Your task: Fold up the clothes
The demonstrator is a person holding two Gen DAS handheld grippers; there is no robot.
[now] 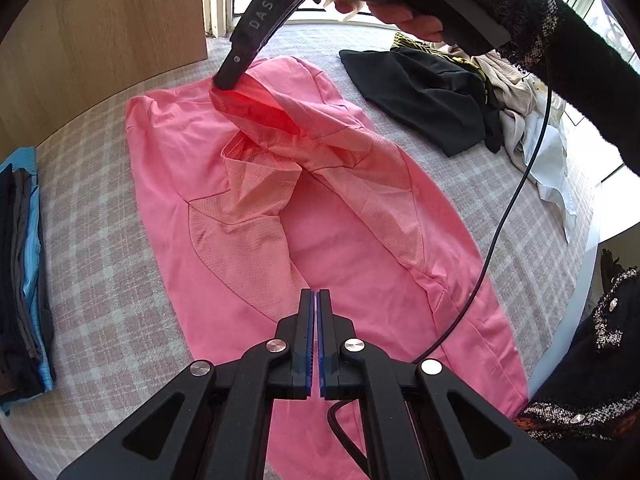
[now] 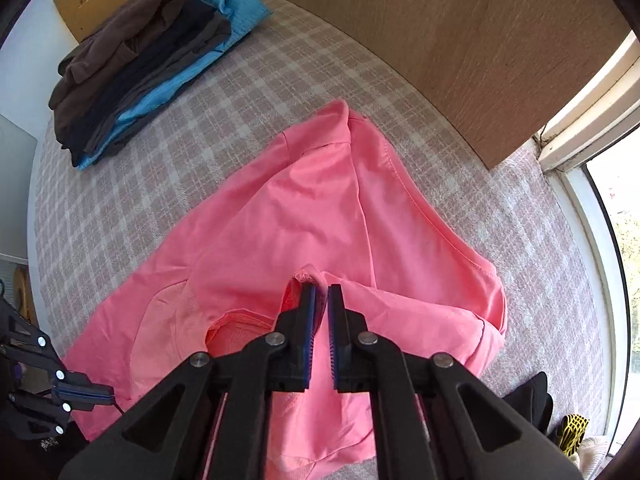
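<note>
I see a bed cover in a soft pink-and-white check, nubbly in weave, spread under everything, with a pale wood-grain panel standing along its far edge. The pink garment lies across the middle of the cover: smooth, thin jersey with inset panels of fine perforated mesh, its body flat and one part lifted into a loose peak. To one side I have a stack of folded clothes, brown, dark navy, grey and a ribbed blue piece at the bottom, well apart from the pink cloth. On the other side sits an unfolded heap of black fabric, a yellow-and-black patterned piece and cream and white cloth. A black cable droops across the view between that heap and the garment.

My right hand-held gripper is pinching a small bunched fold of the pink fabric between its ridged blue pads, jaws nearly together, and the cloth hangs up from it. My left hand-held gripper has its jaws pressed together with nothing visible between them, poised over the garment's near part. A dark knitted sleeve with speckled trim crosses the upper corner.
</note>
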